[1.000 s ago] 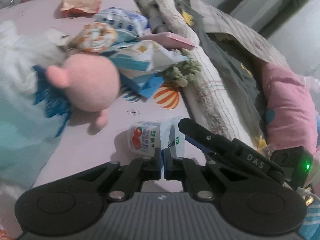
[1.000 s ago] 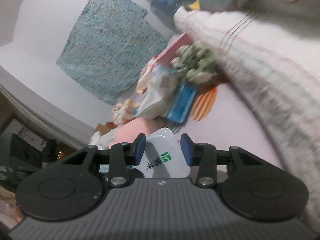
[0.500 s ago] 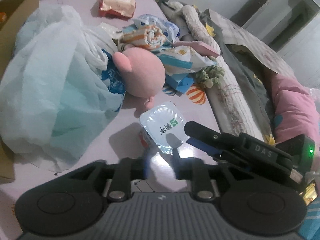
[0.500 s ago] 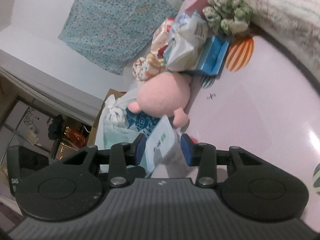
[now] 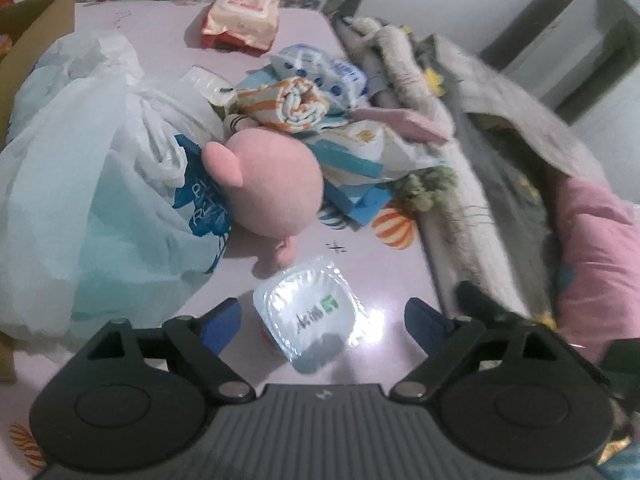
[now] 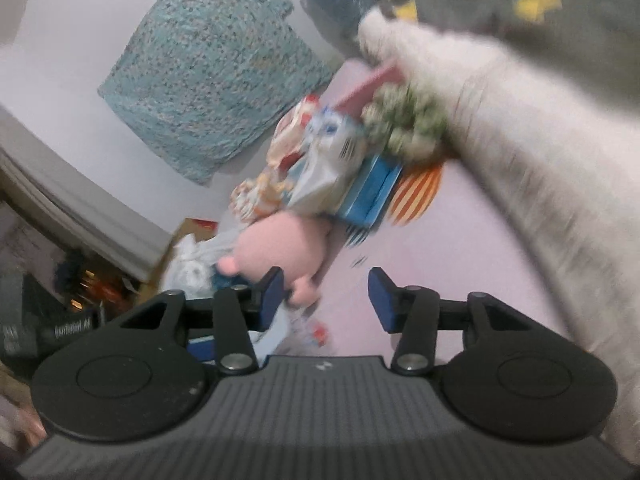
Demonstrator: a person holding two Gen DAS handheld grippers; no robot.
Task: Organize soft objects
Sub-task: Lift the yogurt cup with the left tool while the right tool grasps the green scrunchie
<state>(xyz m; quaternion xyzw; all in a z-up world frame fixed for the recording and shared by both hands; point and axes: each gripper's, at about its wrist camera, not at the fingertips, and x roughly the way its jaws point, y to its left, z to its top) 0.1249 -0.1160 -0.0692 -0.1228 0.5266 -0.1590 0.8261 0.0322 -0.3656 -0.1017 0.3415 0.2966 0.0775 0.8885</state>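
Observation:
A small clear-wrapped tissue pack (image 5: 310,312) stands on the pink table between the fingers of my left gripper (image 5: 320,318), which is open wide and not touching it. My right gripper (image 6: 326,298) is open and empty, with the pack (image 6: 304,328) low at its left finger. A pink plush toy (image 5: 272,190) lies just beyond, also in the right wrist view (image 6: 280,244). A rolled orange-striped towel (image 5: 290,106), soft packets (image 5: 360,152) and a green scrunchie (image 5: 426,184) pile behind it.
A big white plastic bag (image 5: 80,184) fills the left, with a cardboard box (image 5: 28,44) behind. A wet-wipe pack (image 5: 242,18) lies at the far edge. Folded blankets (image 5: 500,160) and a pink cushion (image 5: 592,260) line the right side.
The right gripper let go of the tissue pack and opened. The left gripper opened from shut and now straddles the pack standing on the table.

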